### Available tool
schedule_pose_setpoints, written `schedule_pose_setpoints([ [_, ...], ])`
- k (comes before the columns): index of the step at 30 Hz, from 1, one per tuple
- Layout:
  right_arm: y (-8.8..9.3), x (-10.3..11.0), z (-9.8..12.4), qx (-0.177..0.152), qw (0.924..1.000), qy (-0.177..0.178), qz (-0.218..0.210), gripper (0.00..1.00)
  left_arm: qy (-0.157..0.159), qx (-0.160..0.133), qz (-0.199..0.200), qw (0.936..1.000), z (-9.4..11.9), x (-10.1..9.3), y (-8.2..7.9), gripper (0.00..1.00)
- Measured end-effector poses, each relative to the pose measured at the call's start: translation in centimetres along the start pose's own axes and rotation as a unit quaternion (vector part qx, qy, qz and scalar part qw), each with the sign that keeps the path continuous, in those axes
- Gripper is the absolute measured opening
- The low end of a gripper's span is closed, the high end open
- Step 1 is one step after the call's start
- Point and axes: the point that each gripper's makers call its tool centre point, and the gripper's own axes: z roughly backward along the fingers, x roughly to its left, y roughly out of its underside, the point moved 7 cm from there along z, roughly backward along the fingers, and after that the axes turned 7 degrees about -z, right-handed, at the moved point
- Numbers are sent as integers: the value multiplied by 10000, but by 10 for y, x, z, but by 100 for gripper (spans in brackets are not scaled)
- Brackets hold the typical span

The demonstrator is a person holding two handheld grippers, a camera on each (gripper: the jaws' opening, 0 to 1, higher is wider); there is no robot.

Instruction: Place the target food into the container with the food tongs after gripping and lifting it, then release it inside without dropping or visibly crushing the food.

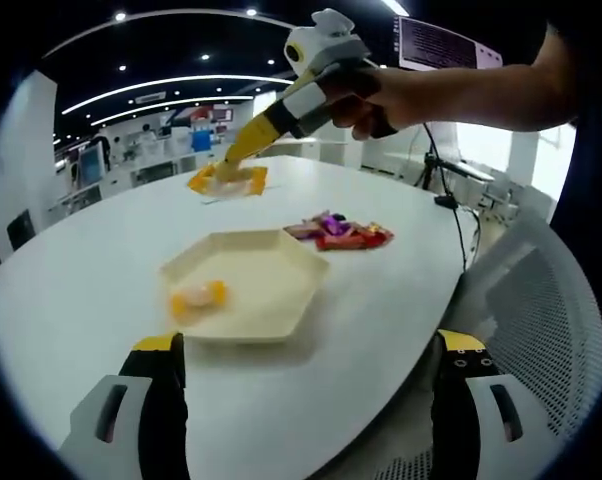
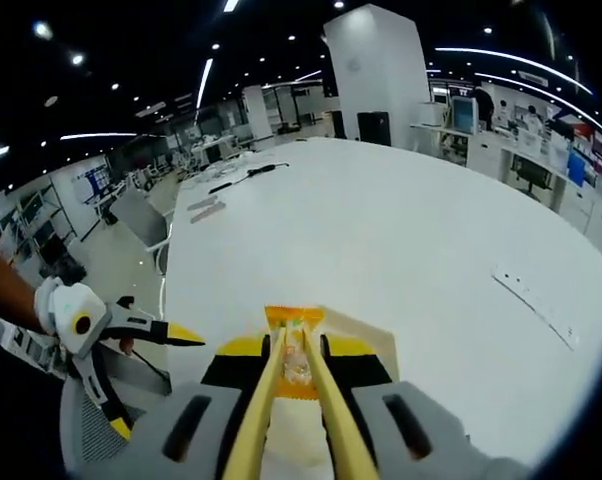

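White table (image 1: 81,270) carries a hexagonal tray (image 1: 271,275) near its edge, the left gripper (image 1: 306,400) idling open while the right gripper (image 2: 293,395) squeezes yellow tongs (image 2: 286,400) around a wrapped snack (image 2: 296,362) for lifting.

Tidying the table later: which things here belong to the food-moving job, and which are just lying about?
Job:
yellow tongs
wrapped snack between them
cream hexagonal tray, one snack inside
snack packets by the tray

Lying about:
long dark tools
flat white strip
mesh chair

Cream tray (image 1: 281,262), yellow tongs (image 2: 293,400), orange-wrapped snack (image 2: 297,362), white table (image 1: 101,270).
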Motion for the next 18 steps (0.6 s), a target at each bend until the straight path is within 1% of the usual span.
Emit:
schedule_pose_setpoints([
  [5, 0, -2, -2, -22, 10000, -33, -9, 21, 7, 7, -15, 10000, 0, 0, 0, 99],
  [7, 1, -2, -2, -37, 10000, -9, -61, 22, 9, 3, -14, 10000, 0, -1, 0, 99],
  [9, 1, -3, -2, -38, 10000, 7, -25, 22, 3, 5, -5, 10000, 0, 0, 0, 99],
  [18, -5, -5, 5, -224, 9997, 37, 71, 22, -5, 10, -4, 10000, 0, 0, 0, 99],
])
